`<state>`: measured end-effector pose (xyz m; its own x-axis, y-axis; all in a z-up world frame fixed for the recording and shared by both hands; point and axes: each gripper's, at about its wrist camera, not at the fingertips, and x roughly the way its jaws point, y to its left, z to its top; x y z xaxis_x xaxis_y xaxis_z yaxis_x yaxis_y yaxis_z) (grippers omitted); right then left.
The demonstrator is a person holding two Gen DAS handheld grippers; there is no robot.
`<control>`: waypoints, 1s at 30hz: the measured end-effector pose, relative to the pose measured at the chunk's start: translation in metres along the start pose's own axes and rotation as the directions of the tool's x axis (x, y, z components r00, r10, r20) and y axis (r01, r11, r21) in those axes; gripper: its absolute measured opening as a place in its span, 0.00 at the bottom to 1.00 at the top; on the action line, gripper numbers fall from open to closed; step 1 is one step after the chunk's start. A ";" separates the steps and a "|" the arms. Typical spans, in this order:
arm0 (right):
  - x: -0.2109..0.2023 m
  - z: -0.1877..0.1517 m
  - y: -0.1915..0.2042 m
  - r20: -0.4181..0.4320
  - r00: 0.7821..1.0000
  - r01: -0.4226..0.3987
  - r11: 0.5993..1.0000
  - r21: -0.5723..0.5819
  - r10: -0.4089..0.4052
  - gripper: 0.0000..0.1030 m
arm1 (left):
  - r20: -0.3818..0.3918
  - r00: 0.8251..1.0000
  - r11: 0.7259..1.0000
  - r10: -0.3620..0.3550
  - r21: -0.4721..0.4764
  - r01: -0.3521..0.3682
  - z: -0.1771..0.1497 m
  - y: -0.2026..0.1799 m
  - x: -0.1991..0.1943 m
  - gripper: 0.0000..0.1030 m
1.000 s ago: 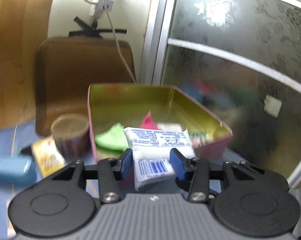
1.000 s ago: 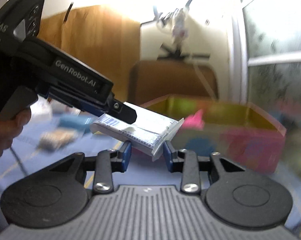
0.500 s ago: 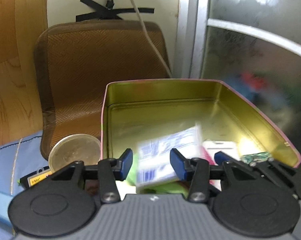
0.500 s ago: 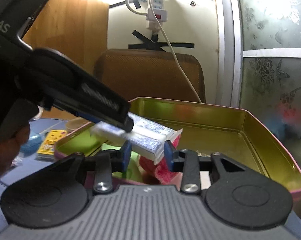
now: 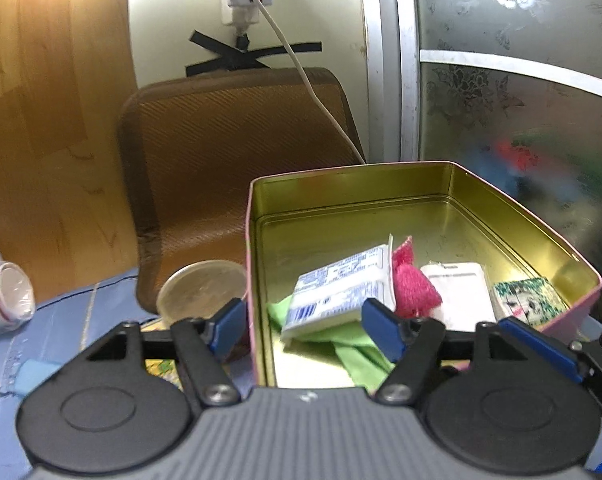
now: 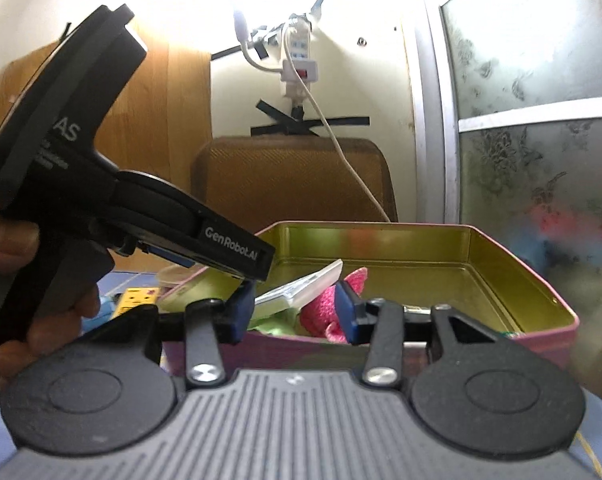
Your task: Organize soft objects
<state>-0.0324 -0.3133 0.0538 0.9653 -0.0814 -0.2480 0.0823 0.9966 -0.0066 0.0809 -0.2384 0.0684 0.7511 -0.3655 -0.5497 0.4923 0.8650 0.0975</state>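
Behind your blue-clothed worktop (image 5: pixel 81 320) stands a brown chair (image 5: pixel 229 152). Your left gripper (image 5: pixel 305 330) has just spread its fingers wide, empty; the tissue pack (image 5: pixel 337 292) lies tilted on a green cloth (image 5: pixel 353 344) in the tin box (image 5: pixel 453 184). Your right gripper (image 6: pixel 297 308), fingers also just widening, holds nothing.

I see the bench (image 5: pixel 101 320) under a blue cloth. On it stand the open tin (image 5: pixel 577 300), a round lidded tub (image 5: pixel 201 288) just left of it, a yellow packet (image 6: pixel 141 296), a blue thing (image 5: pixel 37 372), and a toppled clear bottle (image 5: pixel 5 300) at far left.
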 end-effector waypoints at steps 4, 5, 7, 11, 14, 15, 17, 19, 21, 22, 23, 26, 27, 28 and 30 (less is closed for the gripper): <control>-0.016 -0.005 0.005 0.001 1.000 -0.011 1.000 0.024 0.011 0.46 | 0.014 1.000 1.000 0.001 -0.010 -0.001 -0.013 0.004 -0.020 0.68; -0.017 -0.007 0.005 -0.003 1.000 -0.013 0.999 0.029 0.013 0.46 | 0.014 1.000 1.000 0.002 -0.015 -0.001 -0.016 0.005 -0.024 0.68; -0.021 -0.011 0.007 -0.015 1.000 -0.017 0.999 0.039 0.017 0.47 | 0.015 1.000 1.000 0.006 -0.021 -0.006 -0.024 0.006 -0.032 0.69; -0.025 -0.019 0.011 -0.066 0.997 -0.035 0.997 0.066 0.039 0.48 | 0.012 1.000 0.999 0.021 -0.030 -0.021 -0.042 0.010 -0.044 0.70; -0.024 -0.025 0.013 -0.111 0.992 -0.051 0.994 0.098 0.062 0.48 | 0.000 0.999 0.998 0.032 -0.046 -0.032 -0.056 0.015 -0.052 0.71; -0.023 -0.027 0.014 -0.130 0.989 -0.053 0.992 0.112 0.068 0.48 | -0.003 0.999 0.998 0.039 -0.052 -0.039 -0.061 0.018 -0.053 0.71; -0.022 -0.030 0.016 -0.165 0.984 -0.052 0.990 0.130 0.073 0.52 | -0.011 0.999 0.997 0.051 -0.062 -0.051 -0.069 0.024 -0.057 0.71; -0.022 -0.033 0.019 -0.193 0.978 -0.053 0.988 0.143 0.080 0.56 | -0.016 0.998 0.995 0.061 -0.076 -0.062 -0.077 0.031 -0.061 0.71; -0.020 -0.036 0.023 -0.221 0.971 -0.059 0.986 0.154 0.093 0.56 | -0.017 0.997 0.994 0.073 -0.084 -0.075 -0.084 0.038 -0.065 0.71; -0.019 -0.037 0.025 -0.233 0.967 -0.068 0.985 0.160 0.105 0.56 | -0.015 0.997 0.993 0.082 -0.086 -0.083 -0.088 0.041 -0.068 0.71; -0.018 -0.038 0.027 -0.247 0.962 -0.077 0.983 0.169 0.118 0.56 | -0.014 0.996 0.992 0.090 -0.088 -0.090 -0.092 0.044 -0.071 0.71; -0.015 -0.042 0.032 -0.285 0.945 -0.101 0.973 0.205 0.158 0.56 | -0.010 0.994 0.990 0.108 -0.095 -0.109 -0.099 0.054 -0.077 0.71; -0.013 -0.044 0.035 -0.300 0.939 -0.107 0.970 0.217 0.171 0.56 | -0.009 0.993 0.988 0.114 -0.099 -0.114 -0.101 0.057 -0.078 0.71; -0.013 -0.044 0.038 -0.300 0.939 -0.106 0.971 0.213 0.168 0.56 | -0.008 0.993 0.987 0.120 -0.105 -0.120 -0.104 0.061 -0.081 0.71; -0.014 -0.043 0.047 -0.305 0.938 -0.113 0.977 0.182 0.166 0.56 | -0.007 0.992 0.985 0.128 -0.114 -0.128 -0.108 0.069 -0.084 0.71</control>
<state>-0.0531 -0.2647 0.0153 0.8432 0.0931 -0.5295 0.0162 0.9800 0.1982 0.0044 -0.1111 0.0311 0.8052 -0.2492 -0.5381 0.3386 0.9382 0.0721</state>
